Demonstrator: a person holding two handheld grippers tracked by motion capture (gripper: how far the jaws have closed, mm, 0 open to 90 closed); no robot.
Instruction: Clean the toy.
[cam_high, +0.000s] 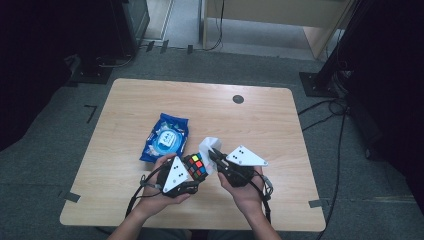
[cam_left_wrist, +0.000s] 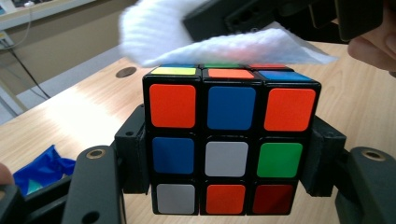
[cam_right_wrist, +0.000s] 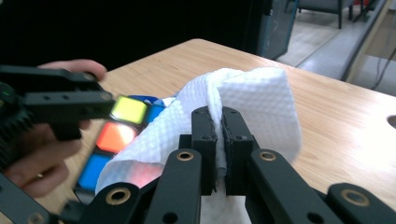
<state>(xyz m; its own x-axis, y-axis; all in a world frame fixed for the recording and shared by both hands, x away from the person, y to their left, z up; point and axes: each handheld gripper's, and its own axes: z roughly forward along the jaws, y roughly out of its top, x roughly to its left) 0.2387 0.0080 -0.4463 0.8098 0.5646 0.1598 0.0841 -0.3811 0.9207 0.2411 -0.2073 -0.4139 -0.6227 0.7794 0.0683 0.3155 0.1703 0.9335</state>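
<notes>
Looking down from the high view, the left claw (cam_high: 192, 172) holds a colour cube (cam_high: 196, 166) above the near edge of the wooden surface (cam_high: 150, 95), and the right claw (cam_high: 216, 156) brings a white wipe (cam_high: 209, 146) to it from the right. A blue wipe pack (cam_high: 165, 138) lies flat just behind the hands, probably kept near to take a new sheet.

In the left gripper view, the cube (cam_left_wrist: 229, 140) sits clamped between the two jaws by its side faces, so its top face stays free. The wipe (cam_left_wrist: 224, 44) hangs just over this top; I cannot tell if it touches.

In the right gripper view, the jaws are closed together on a fold of the wipe (cam_right_wrist: 243, 107). The loose part falls toward the cube (cam_right_wrist: 116, 130), so it can rub the face.
</notes>
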